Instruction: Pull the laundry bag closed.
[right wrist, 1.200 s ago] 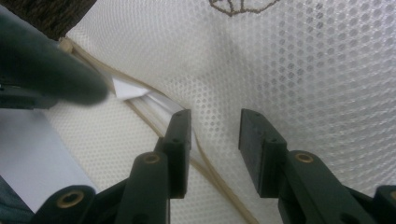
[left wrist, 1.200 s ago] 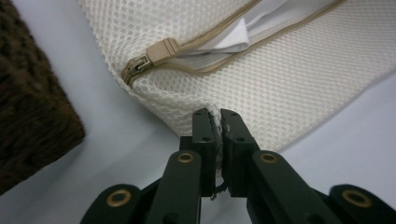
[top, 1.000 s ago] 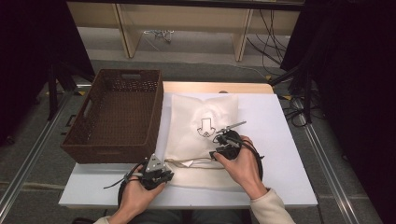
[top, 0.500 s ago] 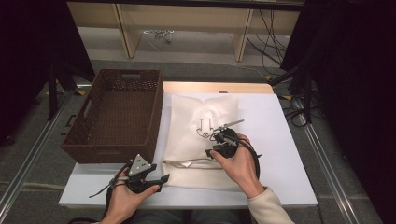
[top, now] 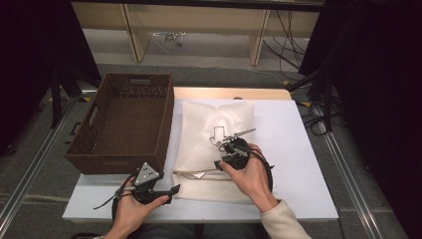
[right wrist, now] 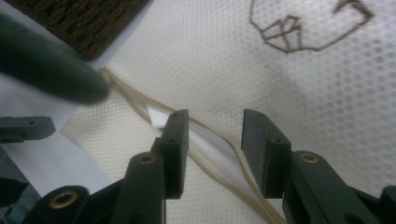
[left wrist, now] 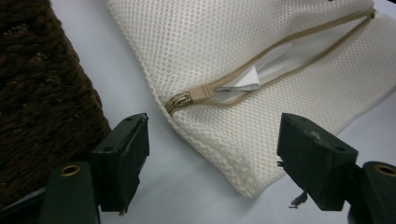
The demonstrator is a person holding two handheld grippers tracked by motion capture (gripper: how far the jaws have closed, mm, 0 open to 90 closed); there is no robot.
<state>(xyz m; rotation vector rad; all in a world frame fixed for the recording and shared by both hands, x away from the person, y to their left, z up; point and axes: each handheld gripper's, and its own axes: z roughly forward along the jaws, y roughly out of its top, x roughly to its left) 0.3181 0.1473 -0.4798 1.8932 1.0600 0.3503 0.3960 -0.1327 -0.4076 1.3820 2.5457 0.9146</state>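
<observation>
Starting at the white mesh bag (top: 214, 144): spread flat on the desk (top: 288, 149), just right of the brown woven basket (top: 124, 119), with a line-drawn emblem (top: 217, 134) stitched near the middle. Down to the tan zip (top: 196, 173) now, running along the bag's near edge, side to side across the desk in the high view. Standing partly open, gaping enough to show a white slip (left wrist: 245, 81) inside. Worth noting the zip pull (left wrist: 198, 93), parked at the left end, close to the bag's near left corner. Over to the left gripper (left wrist: 215, 123): fingers (left wrist: 123, 154) just been spreading and now released wide, grasping nothing. Pointed across at that corner from the basket side, with the corner lying between and ahead of the pads but untouched, and the pull a little farther on along the same line. Clearly the nearer hand to the pull. Then the right gripper (right wrist: 215, 126): poised over the open stretch of the zip, farther right along it, fingers (right wrist: 177, 140) parted, astride the tan tape and the gap. No sign of the pads pressing on the mesh, so reading that as released too. Judging from all this, work on the zip looks to be in hand. Everything turning on that long axis: any pull on the slider would have to run rightward along the near edge, away from the left gripper and toward the right one.
</observation>
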